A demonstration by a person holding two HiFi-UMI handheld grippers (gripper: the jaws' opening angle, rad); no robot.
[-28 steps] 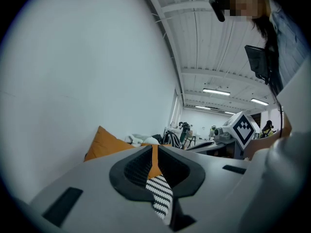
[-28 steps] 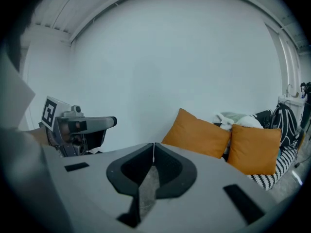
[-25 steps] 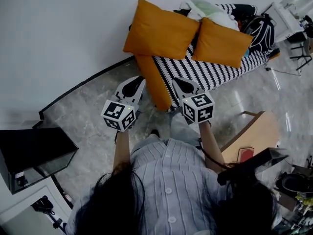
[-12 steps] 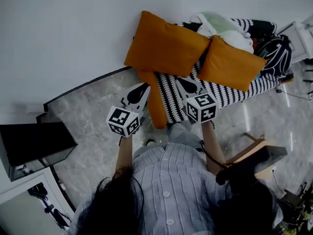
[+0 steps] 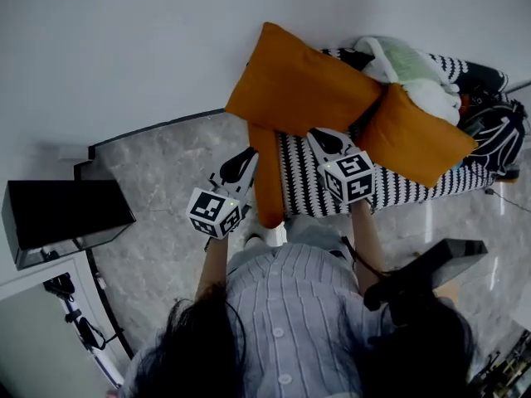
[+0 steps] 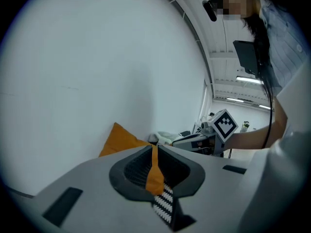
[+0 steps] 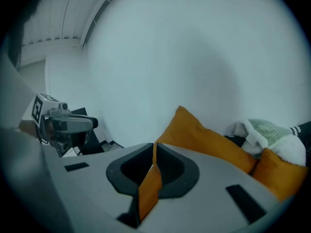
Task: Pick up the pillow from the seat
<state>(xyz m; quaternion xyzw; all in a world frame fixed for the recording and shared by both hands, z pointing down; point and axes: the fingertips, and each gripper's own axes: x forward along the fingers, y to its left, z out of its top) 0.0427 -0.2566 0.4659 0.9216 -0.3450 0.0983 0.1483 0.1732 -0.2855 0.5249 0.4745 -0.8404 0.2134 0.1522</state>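
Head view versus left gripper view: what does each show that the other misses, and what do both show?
Only the head view shows the black box and the smaller orange pillow. Only the left gripper view shows the ceiling lights and how the left gripper has its jaws shut on nothing. Both show the large orange pillow, the striped seat cover and the right gripper.

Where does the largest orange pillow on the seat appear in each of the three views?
Head view: largest orange pillow, top centre.
Left gripper view: pillow, lower left of centre.
Right gripper view: pillow, right of centre.
Shared landmark: pale cloth bundle beside it.
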